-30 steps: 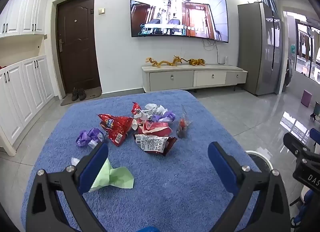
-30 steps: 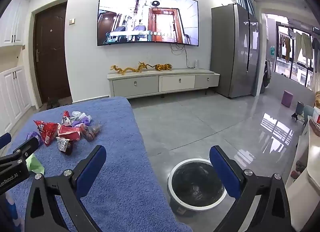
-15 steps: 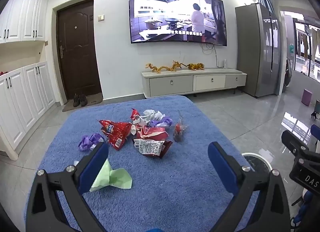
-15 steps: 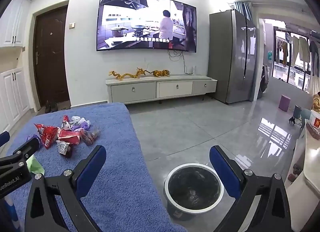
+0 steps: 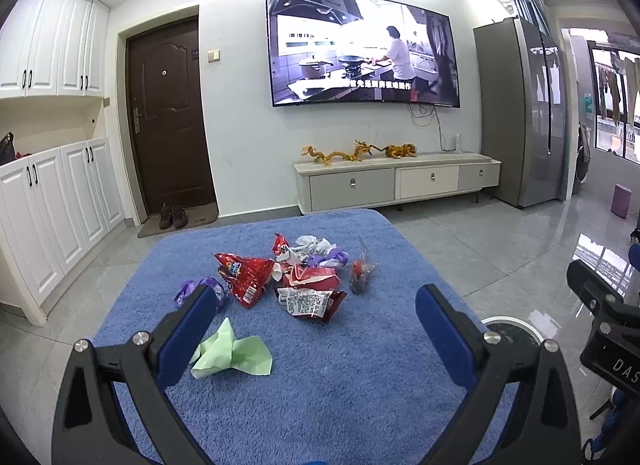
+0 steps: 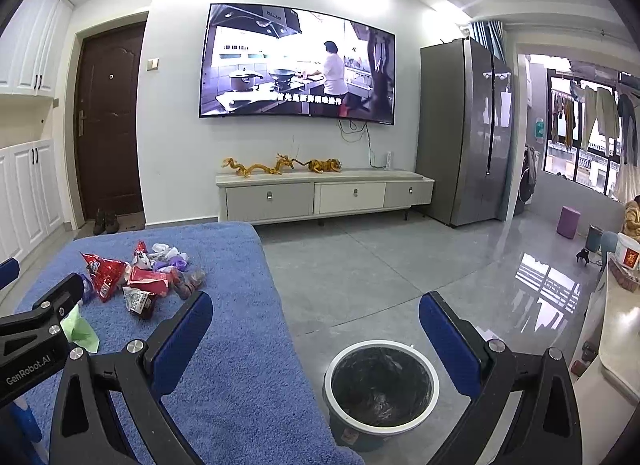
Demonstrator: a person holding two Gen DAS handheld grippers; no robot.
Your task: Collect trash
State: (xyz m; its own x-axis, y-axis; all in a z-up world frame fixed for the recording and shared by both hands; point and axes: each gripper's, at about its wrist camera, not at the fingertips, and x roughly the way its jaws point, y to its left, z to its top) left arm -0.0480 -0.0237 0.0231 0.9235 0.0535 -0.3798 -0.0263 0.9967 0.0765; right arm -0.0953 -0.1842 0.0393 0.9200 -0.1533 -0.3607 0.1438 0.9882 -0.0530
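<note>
Here both hand-held grippers, left (image 5: pixel 316 329) and right (image 6: pixel 316 333), gape wide, holding nothing.

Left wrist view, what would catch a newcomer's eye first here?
Probably the heap of red snack wrappers in the middle of the blue towel-covered table, with a crumpled green paper lying apart, nearer the camera. Behind it, a big wall TV shows a cooking scene. The left tongs hang open over the cloth, empty.

Both views farther back (television (image 5: pixel 362 51) scene new)
</note>
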